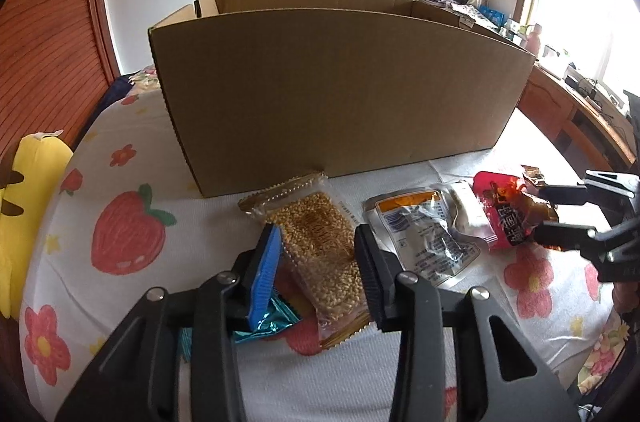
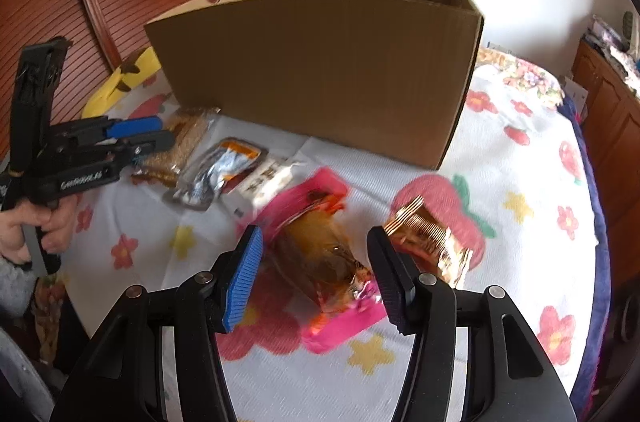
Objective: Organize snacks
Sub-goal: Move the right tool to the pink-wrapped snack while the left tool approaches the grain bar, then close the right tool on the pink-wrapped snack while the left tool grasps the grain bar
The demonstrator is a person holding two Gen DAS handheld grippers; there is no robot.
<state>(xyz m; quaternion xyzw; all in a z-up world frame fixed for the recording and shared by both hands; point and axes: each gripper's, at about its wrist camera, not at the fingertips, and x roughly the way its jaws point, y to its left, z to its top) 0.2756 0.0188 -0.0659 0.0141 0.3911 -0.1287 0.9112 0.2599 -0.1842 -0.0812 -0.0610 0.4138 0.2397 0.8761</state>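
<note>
On the flowered bedspread, in front of the cardboard box:
Left gripper (image 1: 318, 250): two ribbed pads, one blue, one black; jaws narrowly apart astride the grain bar packet (image 1: 320, 254); whether the pads press on it cannot be told.
Right gripper (image 2: 316, 262): same blue and black ribbed pads; jaws stand moderately wide around the pink packet (image 2: 320, 262), with gaps at both sides.
Hand (image 2: 28, 226): one in sight, in a grey sleeve, gripping the left tool's handle, left of the box; white lettering on the tool's body is too small to read.
Snacks, count: six packets, all lying flat near the box's front wall.
Grain bar packet: clear film, golden puffed grains, crimped ends; its far end touches the box's base.
Teal foil packet (image 1: 272, 318): crinkled, shiny, under the blue pad, nearer than the grain bar.
Silver pouch (image 1: 424, 234): creased foil, orange band, small print unreadable; right of the grain bar.
White packet (image 2: 264, 182): partly hidden under the silver pouch.
Pink packet: glossy, brown contents, white Chinese characters.
Gold foil packet (image 2: 432, 242): crumpled, ridged, just right of the pink one.
Cardboard box (image 1: 332, 90): one, brown, corrugated, open-topped, upright.
Bedspread (image 1: 132, 234): white, textured weave, strawberries, flowers, stars.
Yellow plush toy (image 1: 28, 214): one, soft, left of the box.
</note>
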